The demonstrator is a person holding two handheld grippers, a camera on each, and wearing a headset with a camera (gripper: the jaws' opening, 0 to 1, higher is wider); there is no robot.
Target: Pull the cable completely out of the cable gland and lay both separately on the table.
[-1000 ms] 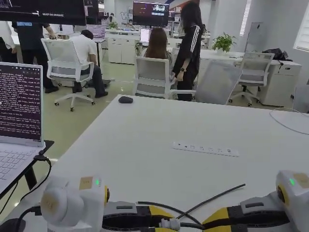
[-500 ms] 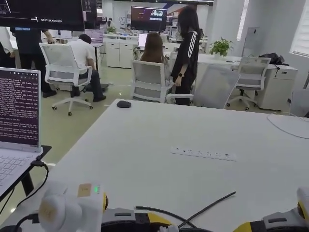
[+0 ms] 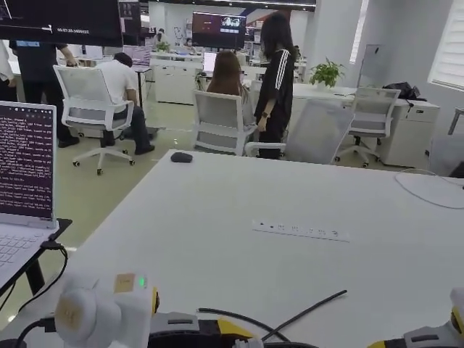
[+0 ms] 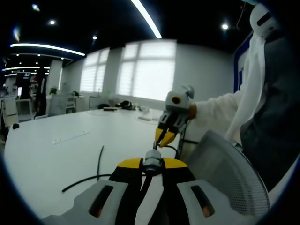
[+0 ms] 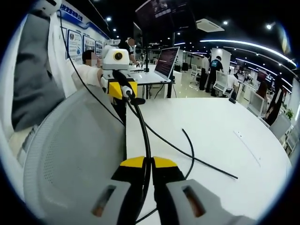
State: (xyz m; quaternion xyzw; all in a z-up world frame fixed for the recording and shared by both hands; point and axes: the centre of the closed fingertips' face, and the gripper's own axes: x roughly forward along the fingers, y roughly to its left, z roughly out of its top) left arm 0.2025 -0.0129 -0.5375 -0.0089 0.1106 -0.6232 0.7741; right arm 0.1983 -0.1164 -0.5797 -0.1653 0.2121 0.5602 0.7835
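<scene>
Head view, table (image 3: 217, 239): white and broad, stretching away from me; a white power strip (image 3: 301, 231) lies flat near its middle; a dark mouse (image 3: 181, 157) sits at the far edge.
Head view, laptop (image 3: 25, 170): open at my left, beside the table; its screen is lit with lines of text.
Head view, left gripper (image 3: 230, 332): low at the bottom edge, white body at the left, yellow-tipped jaws pointing right.
Head view, right gripper (image 3: 395, 341): in the bottom right corner, mostly cut by the edge; from here I cannot tell how its jaws stand.
Head view, cable (image 3: 308, 312): thin and black; it lies on the table between the two grippers; one straight stretch runs up and right to a free end.
Head view, background: people at desks among white office chairs (image 3: 217, 119).
Left gripper view, jaws: clenched on the cable gland (image 4: 152, 161), a small grey fitting pinched between the yellow tips; the gland is in my grip, not on the table; the right gripper faces it from just beyond, held by a hand in a white sleeve.
Right gripper view, jaws: pressed tight on the cable; the black line rises from between the yellow tips to the gland in the left gripper; more cable trails across the table to the right.
Right gripper view, mesh chair back (image 5: 70, 154): grey, curving across the lower left.
</scene>
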